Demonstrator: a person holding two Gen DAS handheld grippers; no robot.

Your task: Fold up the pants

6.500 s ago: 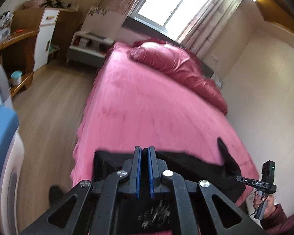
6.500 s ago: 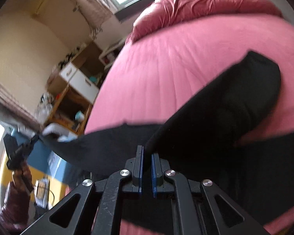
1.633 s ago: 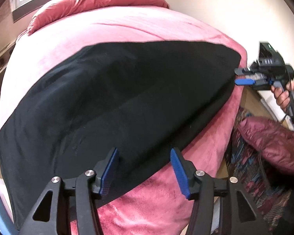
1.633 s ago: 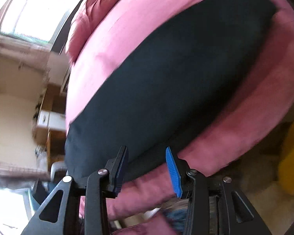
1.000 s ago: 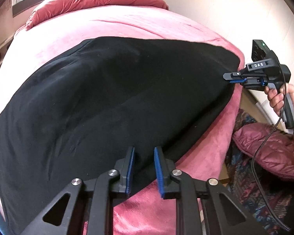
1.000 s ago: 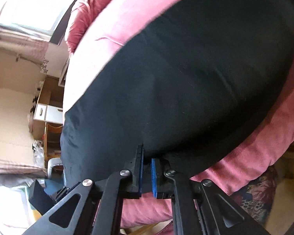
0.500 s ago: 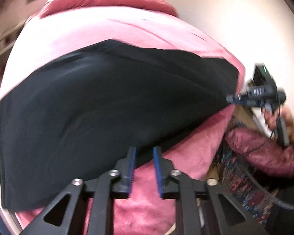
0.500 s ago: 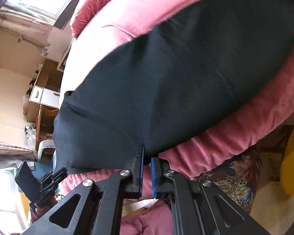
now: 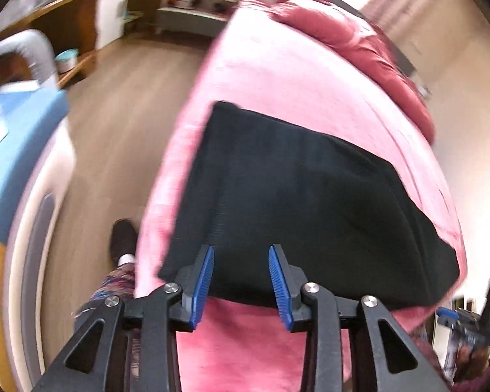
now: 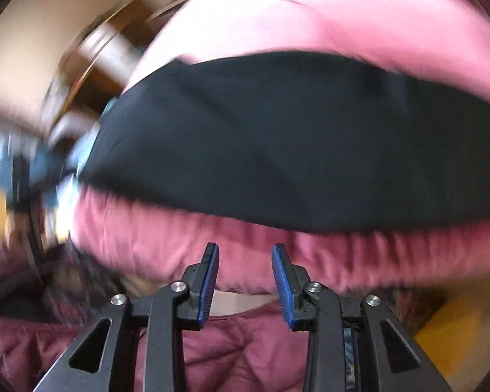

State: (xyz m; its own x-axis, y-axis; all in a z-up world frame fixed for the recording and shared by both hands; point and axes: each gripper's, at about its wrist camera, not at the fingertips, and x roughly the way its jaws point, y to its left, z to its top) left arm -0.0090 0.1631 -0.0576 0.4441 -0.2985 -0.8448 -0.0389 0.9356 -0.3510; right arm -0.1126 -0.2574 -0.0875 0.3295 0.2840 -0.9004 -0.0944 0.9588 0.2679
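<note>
- My left gripper (image 9: 241, 276) has its jaws spread apart with nothing between them; the ribbed blue pads (image 9: 202, 285) frame the near hem of the pants (image 9: 297, 202) without pinching it, so far as I can see.
- My right gripper (image 10: 245, 277) is likewise released, its blue pads (image 10: 282, 289) parted over the gathered side of the bed cover, clear of the cloth.
- The pants are a black, matte, soft fabric laid flat as a broad, roughly four-sided panel across the foot end of the bed (image 9: 277, 75). Their near edge runs just inside the bed's foot edge; one corner lies close to the bed's left edge.
- From my right wrist view the pants (image 10: 294, 143) read as a wide dark band with a few shallow creases, the near edge following the curve of the mattress. That view is smeared by motion, so I cannot make out seams or a waistband.
- The bed cover is a plush pink fleece, ruched into small pleats along its side (image 10: 186, 238).
- A puffy, darker red quilt (image 9: 359, 52) is bunched at the head end of the bed.
- Wood-grain flooring (image 9: 114, 107) lies beside the bed's left edge, with a dark shoe (image 9: 123, 238) on it near the foot corner.
- A quilted maroon jacket (image 10: 228, 352) fills the bottom of my right wrist view.
- My right gripper also shows at the lower right of the left wrist view (image 9: 467, 321), blurred.
</note>
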